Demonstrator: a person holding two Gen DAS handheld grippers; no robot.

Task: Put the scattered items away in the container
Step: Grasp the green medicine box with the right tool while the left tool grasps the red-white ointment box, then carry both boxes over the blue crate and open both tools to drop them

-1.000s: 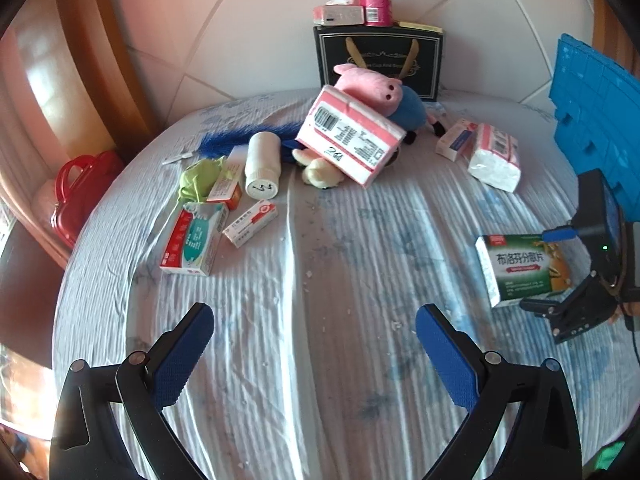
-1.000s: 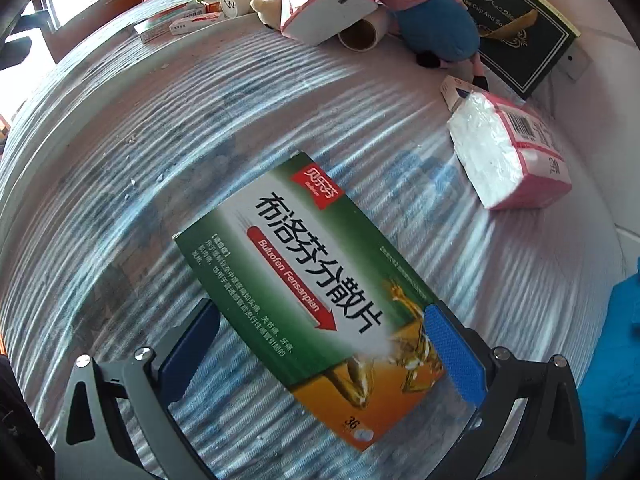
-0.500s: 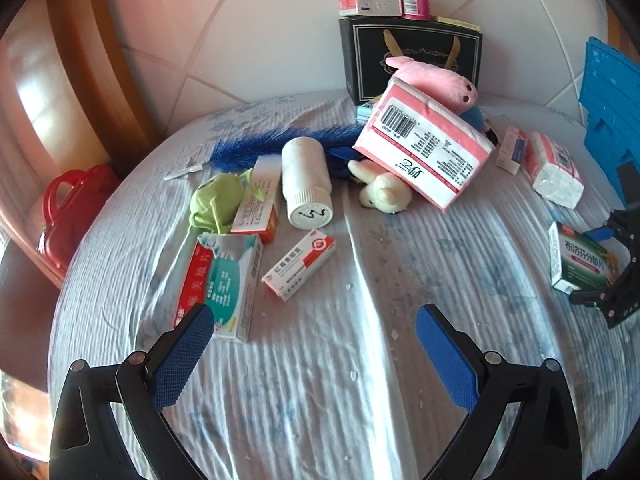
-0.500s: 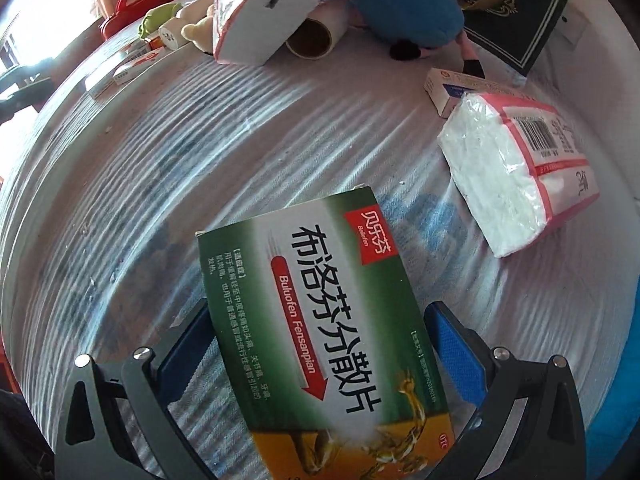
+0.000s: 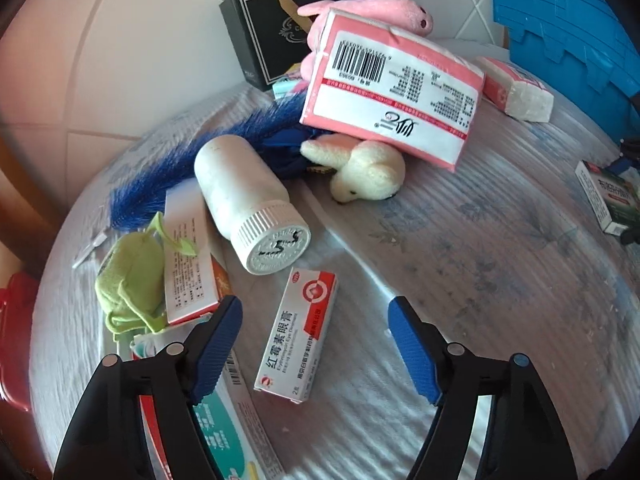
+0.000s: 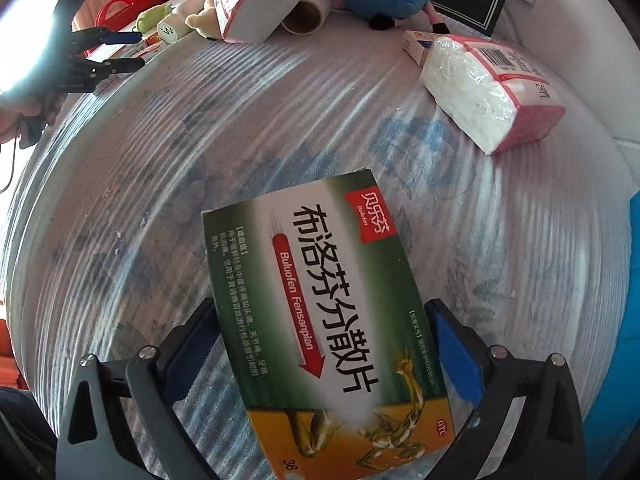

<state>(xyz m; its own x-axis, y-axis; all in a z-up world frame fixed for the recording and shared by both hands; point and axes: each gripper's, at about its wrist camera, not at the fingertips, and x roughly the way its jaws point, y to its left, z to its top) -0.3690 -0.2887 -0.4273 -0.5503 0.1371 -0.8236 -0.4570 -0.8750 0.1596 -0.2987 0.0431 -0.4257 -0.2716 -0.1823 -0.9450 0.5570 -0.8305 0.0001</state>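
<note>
With the left gripper (image 5: 316, 334) closing around the untouched ointment box (image 5: 298, 334) on the table, and the right gripper (image 6: 326, 354) clamping the green medicine box (image 6: 320, 320), next comes transfer to the blue container (image 5: 568, 36).

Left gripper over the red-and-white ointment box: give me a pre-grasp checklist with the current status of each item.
1. Ointment box lies between the left gripper pads: ok.
2. Pads touching the box: not ok, jaws closing, gaps remain on both sides.
3. White bottle outside the jaws: ok.
4. Teal box clear of the left pad: cannot tell.
5. Right gripper seated on green medicine box: cannot tell.
</note>
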